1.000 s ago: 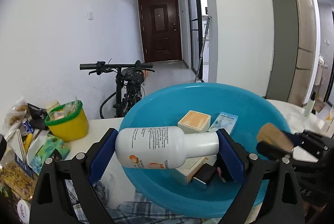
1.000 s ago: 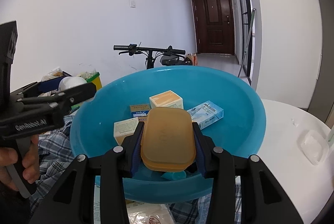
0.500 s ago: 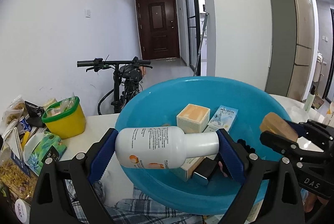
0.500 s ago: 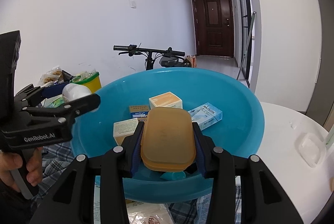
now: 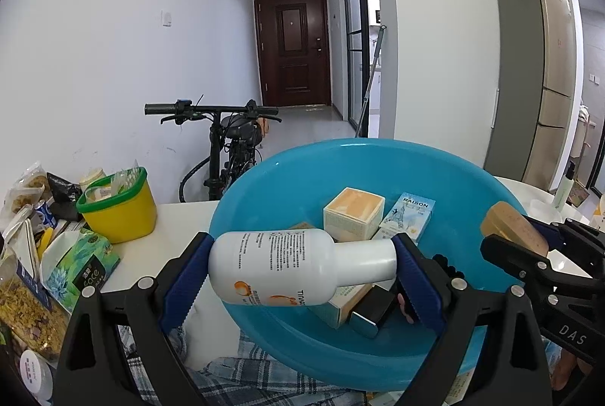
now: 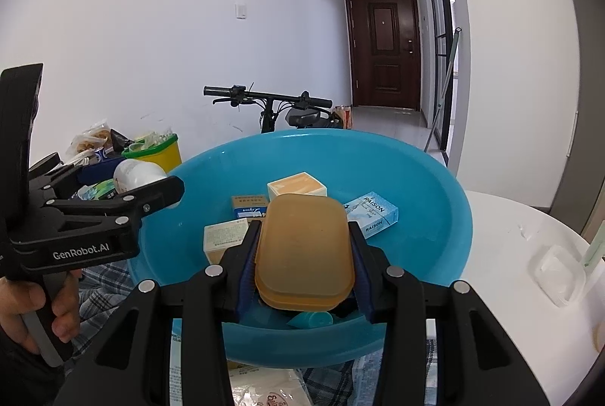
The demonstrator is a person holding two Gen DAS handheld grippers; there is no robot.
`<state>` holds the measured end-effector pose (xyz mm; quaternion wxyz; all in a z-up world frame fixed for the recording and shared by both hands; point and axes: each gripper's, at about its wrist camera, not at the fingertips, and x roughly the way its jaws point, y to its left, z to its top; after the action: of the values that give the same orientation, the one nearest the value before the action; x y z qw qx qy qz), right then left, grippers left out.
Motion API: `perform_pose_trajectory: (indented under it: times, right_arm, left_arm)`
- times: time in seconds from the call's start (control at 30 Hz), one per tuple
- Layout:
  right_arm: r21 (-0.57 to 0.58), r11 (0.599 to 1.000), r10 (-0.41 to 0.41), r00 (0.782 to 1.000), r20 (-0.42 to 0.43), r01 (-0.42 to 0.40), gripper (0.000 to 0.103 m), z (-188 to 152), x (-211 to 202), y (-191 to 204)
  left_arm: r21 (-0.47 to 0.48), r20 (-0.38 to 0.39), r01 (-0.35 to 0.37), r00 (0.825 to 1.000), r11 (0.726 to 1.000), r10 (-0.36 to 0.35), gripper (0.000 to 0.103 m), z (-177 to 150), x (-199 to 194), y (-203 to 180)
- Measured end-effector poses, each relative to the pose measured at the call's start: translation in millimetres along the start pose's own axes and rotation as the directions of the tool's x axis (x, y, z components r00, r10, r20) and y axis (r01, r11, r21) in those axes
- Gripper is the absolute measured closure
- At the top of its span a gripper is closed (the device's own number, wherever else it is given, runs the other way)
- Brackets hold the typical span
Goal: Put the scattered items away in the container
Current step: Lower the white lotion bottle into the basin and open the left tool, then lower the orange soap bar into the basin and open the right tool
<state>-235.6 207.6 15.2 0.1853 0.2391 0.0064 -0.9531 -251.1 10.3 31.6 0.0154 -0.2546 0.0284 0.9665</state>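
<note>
Blue pads of my left gripper (image 5: 302, 268) pinch a white bottle (image 5: 287, 266) end to end, lying crosswise over the near rim of the turquoise basin (image 5: 446, 175). Beyond it, at twelve o'clock inside the basin, sit a cream box (image 5: 353, 213) and a pale blue RAISON carton (image 5: 410, 220). A yellow tub (image 5: 121, 213) stands at nine o'clock on the white table (image 5: 177, 217).

From my right wrist, the right gripper (image 6: 304, 256) clamps an amber soap case (image 6: 304, 247) above the basin's near side. My left tongs sit at nine o'clock, held by my hand (image 6: 34, 311).
</note>
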Motion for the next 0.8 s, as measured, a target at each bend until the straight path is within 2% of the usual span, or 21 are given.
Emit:
perform_pose_trajectory:
  times: [0.3, 0.43, 0.5, 0.6, 0.8]
  right_arm:
    - [0.001, 1.0, -0.005, 1.0, 0.001, 0.005, 0.062, -1, -1, 0]
    - [0.002, 1.0, -0.009, 1.0, 0.002, 0.009, 0.062, -1, -1, -2]
    - [0.008, 1.0, -0.003, 1.0, 0.003, 0.003, 0.062, -1, -2, -3]
    - [0.016, 1.0, 0.003, 1.0, 0.001, -0.003, 0.062, -1, -2, -4]
    - [0.012, 1.0, 0.002, 1.0, 0.001, -0.002, 0.062, -2, -1, -3]
  left_arm:
    - [-0.003, -0.001, 0.001, 1.0, 1.0, -0.001, 0.008, 0, 1, 0]
    - [-0.001, -0.036, -0.011, 0.999, 1.0, 0.011, 0.007, -1, 7, 1]
    - [0.006, -0.054, -0.032, 0.998, 0.999, 0.032, 0.0, -3, 10, 0]
    - [0.023, -0.042, -0.079, 0.996, 0.997, 0.08, 0.0, -4, 10, -2]
    - [-0.021, -0.039, -0.036, 0.999, 0.999, 0.035, 0.0, -4, 7, 7]
